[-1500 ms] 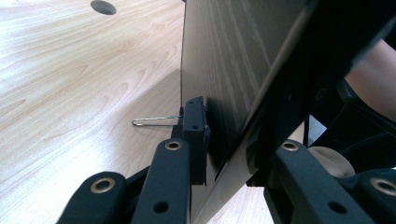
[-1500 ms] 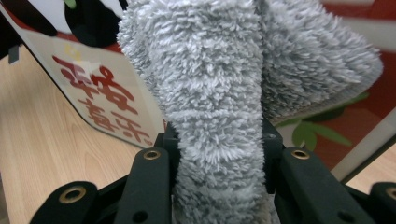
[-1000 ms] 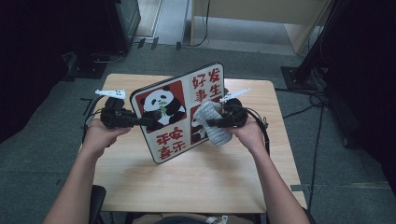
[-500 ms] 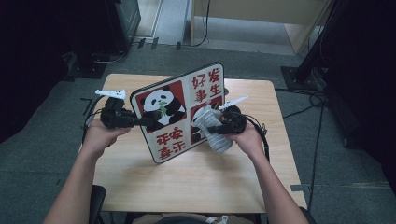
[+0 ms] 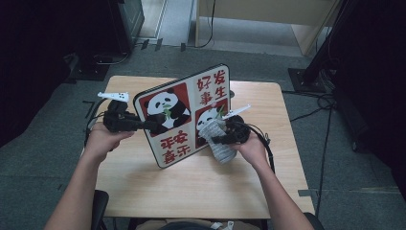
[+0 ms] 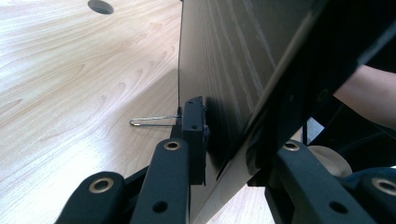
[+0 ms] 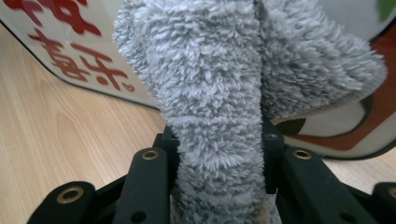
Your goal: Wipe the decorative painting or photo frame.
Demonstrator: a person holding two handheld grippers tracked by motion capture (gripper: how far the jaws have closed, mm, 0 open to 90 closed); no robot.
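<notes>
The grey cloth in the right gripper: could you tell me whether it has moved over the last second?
Yes. The grey cloth, clamped in the right gripper, has slid down the panda board toward its lower edge and the table.

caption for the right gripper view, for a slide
Right gripper clamps a grey fluffy cloth against the panda board.

Fluffy grey cloth [image 7: 219, 93] pinched in the tool [image 7: 218, 161] — pressed against panda board [image 7: 70, 56], wooden table [image 7: 60, 149] beneath
</notes>
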